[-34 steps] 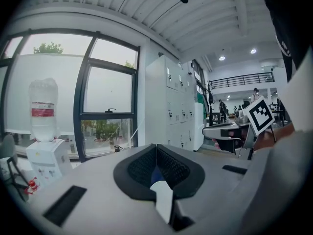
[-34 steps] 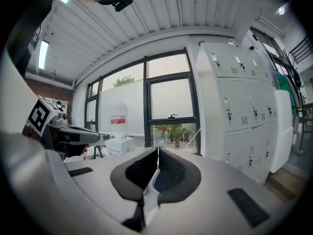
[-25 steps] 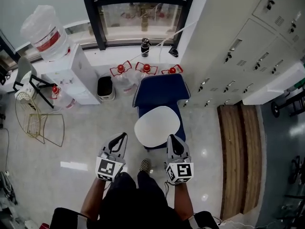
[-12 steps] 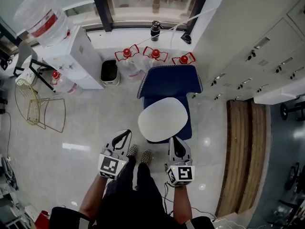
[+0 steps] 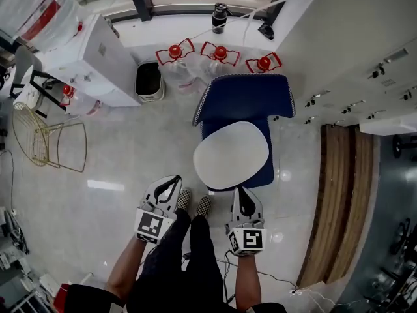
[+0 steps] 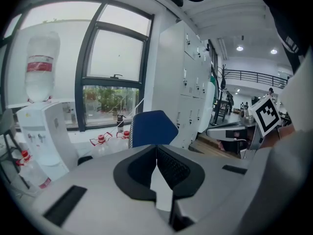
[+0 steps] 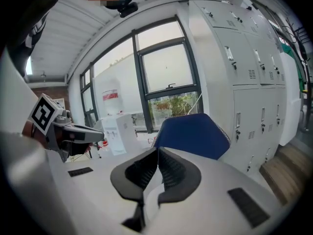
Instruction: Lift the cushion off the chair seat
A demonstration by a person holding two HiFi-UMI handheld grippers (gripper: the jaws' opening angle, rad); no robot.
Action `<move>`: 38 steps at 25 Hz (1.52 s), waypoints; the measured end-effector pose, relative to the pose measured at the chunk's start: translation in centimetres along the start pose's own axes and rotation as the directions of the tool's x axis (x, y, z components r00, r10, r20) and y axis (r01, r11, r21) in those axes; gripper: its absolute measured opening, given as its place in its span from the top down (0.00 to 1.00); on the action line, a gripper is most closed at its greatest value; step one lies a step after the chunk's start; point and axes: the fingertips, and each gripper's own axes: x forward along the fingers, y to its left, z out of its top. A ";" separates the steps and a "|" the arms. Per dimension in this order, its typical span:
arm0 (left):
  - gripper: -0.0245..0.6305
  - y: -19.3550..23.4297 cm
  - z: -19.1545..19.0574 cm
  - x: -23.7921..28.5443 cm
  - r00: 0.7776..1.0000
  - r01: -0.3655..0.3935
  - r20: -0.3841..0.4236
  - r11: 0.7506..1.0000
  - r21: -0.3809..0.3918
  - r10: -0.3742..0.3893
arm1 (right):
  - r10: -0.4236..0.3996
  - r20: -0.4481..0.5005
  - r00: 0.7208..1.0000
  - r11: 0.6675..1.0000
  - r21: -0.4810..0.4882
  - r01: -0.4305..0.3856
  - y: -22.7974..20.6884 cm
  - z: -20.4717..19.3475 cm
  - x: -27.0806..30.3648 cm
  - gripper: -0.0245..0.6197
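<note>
Cushion: the white oval padded cushion (image 5: 230, 155) is showing plain white, unpatterned.
Chair: the blue moulded chair (image 5: 244, 96) is showing deep blue, its edge chequered.
Shoes: the chequered slip-on shoes (image 5: 184, 199) are showing black-and-white squares.
Caps: the red water-jug caps (image 5: 174, 51) are showing bright red.

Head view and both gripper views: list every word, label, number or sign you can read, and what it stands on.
Nothing here is legible.
Red label on the clear water bottle atop the white dispenser: print too blurred.
Pale metal lockers: any door labels too small to read.
Square markers on the left hand-held gripper and right hand-held gripper: black-and-white patterns, no letters.
</note>
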 end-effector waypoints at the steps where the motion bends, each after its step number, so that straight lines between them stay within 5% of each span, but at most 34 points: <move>1: 0.93 0.4 -0.8 0.5 1.000 0.005 -0.003 1.000 -0.006 -0.005 | -0.004 -0.004 1.000 1.000 -0.002 0.004 0.1 -0.7 0.5 0.92; 19: 0.93 1.6 -13.4 7.6 0.994 0.054 -0.094 0.997 -0.049 -0.059 | -0.055 -0.086 0.995 0.998 0.035 0.059 -2.1 -13.3 4.9 0.92; 38: 0.93 2.4 -25.0 14.4 0.985 0.057 -0.158 0.996 -0.067 -0.067 | -0.016 -0.136 0.991 0.999 0.043 0.022 -3.4 -24.2 10.2 0.92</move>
